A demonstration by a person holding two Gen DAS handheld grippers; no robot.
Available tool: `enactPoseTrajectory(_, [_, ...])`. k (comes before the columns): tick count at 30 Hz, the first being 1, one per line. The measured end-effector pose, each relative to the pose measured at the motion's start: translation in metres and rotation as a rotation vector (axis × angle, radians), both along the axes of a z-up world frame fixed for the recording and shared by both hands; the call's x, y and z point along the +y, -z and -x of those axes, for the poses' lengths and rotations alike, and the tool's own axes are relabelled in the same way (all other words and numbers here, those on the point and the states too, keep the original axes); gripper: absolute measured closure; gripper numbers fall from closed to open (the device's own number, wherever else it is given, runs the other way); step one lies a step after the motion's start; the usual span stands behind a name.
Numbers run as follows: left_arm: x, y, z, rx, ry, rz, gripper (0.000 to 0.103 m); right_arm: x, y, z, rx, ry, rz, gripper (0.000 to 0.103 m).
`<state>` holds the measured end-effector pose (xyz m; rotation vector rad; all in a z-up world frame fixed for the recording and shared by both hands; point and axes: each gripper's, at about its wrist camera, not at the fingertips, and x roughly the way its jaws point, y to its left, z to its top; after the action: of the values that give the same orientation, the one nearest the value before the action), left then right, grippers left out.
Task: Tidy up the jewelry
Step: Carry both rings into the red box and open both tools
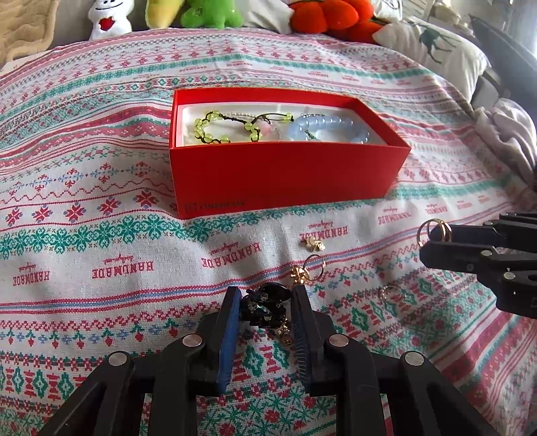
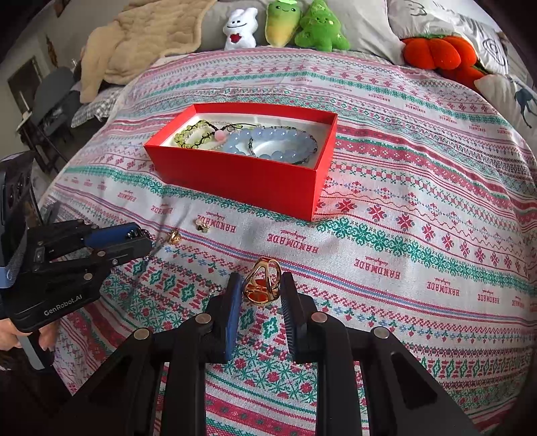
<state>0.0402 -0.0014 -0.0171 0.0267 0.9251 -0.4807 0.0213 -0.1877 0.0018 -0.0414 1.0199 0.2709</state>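
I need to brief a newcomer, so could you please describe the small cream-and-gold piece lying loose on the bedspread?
Start at the red box on the patterned bedspread. On the cloth in front of it lies the cream-and-gold piece, nearest the box. Unlike the gold charm below it, it has no hoop attached.

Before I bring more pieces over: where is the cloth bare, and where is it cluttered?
Bare: cloth right of the red box and behind it, up to the plush toys. Crowded: near the left tongs, where gold charms lie scattered.
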Motion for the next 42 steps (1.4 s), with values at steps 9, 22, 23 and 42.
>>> enactPoseTrajectory(9, [0.008, -0.017, -0.011, 0.001, -0.061, -0.003, 0.079, 0.002, -0.011, -0.003, -0.029, 0.013, 0.005, 0.078])
enactPoseTrajectory(22, [0.001, -0.049, -0.031, 0.013, -0.108, 0.013, 0.079, 0.011, -0.045, -0.024, -0.089, 0.057, -0.036, 0.078])
enactPoseTrajectory(23, [0.0, -0.052, -0.032, 0.011, -0.108, 0.012, 0.079, 0.011, -0.048, -0.026, -0.094, 0.061, -0.041, 0.078])
enactPoseTrajectory(42, [-0.019, -0.059, -0.082, -0.034, -0.122, 0.04, 0.079, 0.0, -0.067, -0.075, -0.108, 0.165, -0.152, 0.078])
